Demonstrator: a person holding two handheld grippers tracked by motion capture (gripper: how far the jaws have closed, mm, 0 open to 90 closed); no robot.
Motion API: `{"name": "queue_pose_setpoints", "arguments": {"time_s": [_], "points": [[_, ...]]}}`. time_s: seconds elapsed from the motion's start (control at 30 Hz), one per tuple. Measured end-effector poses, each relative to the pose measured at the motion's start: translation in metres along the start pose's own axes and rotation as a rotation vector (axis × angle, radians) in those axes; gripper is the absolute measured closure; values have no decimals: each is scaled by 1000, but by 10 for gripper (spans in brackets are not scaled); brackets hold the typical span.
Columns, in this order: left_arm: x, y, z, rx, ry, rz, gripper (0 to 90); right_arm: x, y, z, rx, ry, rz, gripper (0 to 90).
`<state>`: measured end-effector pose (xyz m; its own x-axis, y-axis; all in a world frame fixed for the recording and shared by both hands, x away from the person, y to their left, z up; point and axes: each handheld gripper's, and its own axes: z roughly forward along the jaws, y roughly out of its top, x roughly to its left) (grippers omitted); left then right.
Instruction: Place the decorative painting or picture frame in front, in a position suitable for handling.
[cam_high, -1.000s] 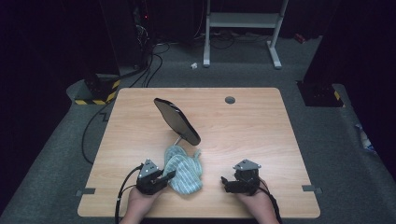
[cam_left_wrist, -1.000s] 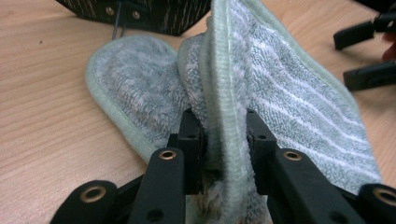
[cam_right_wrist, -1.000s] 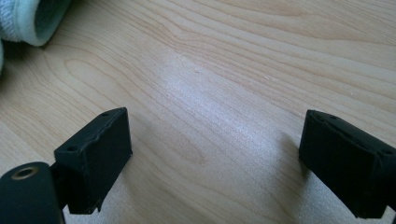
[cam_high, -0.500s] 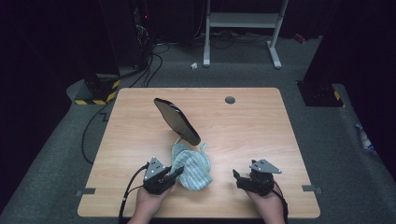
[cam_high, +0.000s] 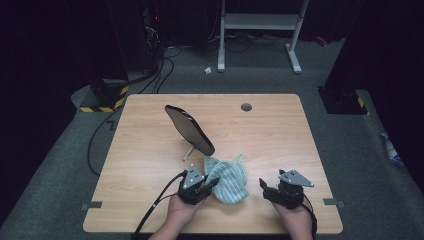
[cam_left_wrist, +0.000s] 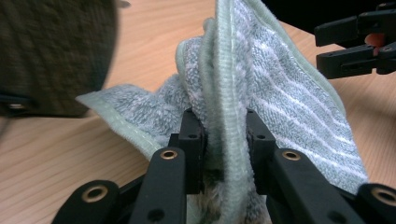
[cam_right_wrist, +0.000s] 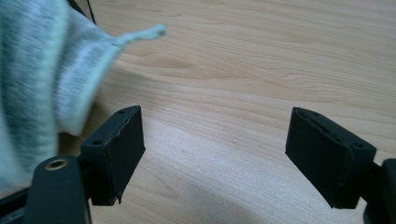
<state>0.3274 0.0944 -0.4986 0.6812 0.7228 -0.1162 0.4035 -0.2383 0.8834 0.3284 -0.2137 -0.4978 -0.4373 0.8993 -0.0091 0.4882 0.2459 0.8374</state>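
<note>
A pale green striped towel (cam_high: 229, 179) lies crumpled on the wooden table (cam_high: 280, 140) near its front edge. My left gripper (cam_high: 212, 185) is shut on a folded edge of the towel (cam_left_wrist: 224, 116), which stands up between the jaws. To the right of the towel, my right gripper (cam_high: 267, 190) is held low over the table. It stands open (cam_right_wrist: 219, 154) over bare wood with nothing between its fingers (cam_right_wrist: 116, 149), and the towel (cam_right_wrist: 42, 79) hangs just beside its left jaw. The right gripper (cam_left_wrist: 355, 46) also shows beyond the towel in the left gripper view.
A dark oval panel (cam_high: 190, 130) leans on a thin metal stand just behind the towel, and it looms close at the upper left (cam_left_wrist: 51, 56). A round cable hole (cam_high: 246, 107) sits near the table's far edge. Cables and a white frame (cam_high: 260, 30) are on the floor beyond.
Both grippers have shifted to the right. The left one carried the towel with it, and the right one drew away from the towel's side.
</note>
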Motion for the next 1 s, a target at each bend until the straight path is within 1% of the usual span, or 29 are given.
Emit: {"name": "queue_pose_setpoints", "arguments": {"time_s": [0.17,0.2,0.23,0.27,0.3,0.37,0.43,0.5,0.53,0.6,0.63,0.67,0.7,0.73,0.8,0.87,0.93,1.0], "points": [[-3,-5,19,34,-13,-22,732,3,-1,2,11,12,-7,209],[-3,-6,21,44,-10,-16,728,3,-1,3,10,14,-7,212],[-4,-8,25,64,-2,-10,709,5,0,3,8,23,-9,217],[-4,-8,25,64,-2,-10,685,5,0,3,8,23,-9,217],[-4,-9,25,77,2,-8,685,5,0,3,9,26,-11,217],[-2,-9,25,95,17,-1,577,6,0,3,8,35,-7,218],[0,-8,20,99,13,-8,455,7,0,3,-2,60,1,214],[1,-6,12,101,5,1,382,9,1,2,-9,71,1,213],[2,-6,7,99,10,8,352,10,1,3,-10,76,-3,213],[4,-8,-4,89,20,7,328,13,3,5,-5,93,-8,212],[7,-11,-13,81,24,-5,324,15,4,6,-3,100,-13,211],[8,-12,-18,72,25,-10,309,19,5,7,-4,116,-26,210],[9,-13,-22,69,30,-4,309,21,7,7,-4,124,-37,210],[10,-15,-26,67,43,7,313,24,8,7,-6,132,-39,210],[14,-18,-36,74,83,36,318,29,11,6,-12,153,-49,211],[20,-22,-44,77,119,52,337,34,13,6,-18,170,-54,229],[31,-26,-53,92,160,52,336,41,15,7,-20,165,-78,250],[46,-32,-62,109,205,40,331,46,18,11,-11,191,-74,252]]}}
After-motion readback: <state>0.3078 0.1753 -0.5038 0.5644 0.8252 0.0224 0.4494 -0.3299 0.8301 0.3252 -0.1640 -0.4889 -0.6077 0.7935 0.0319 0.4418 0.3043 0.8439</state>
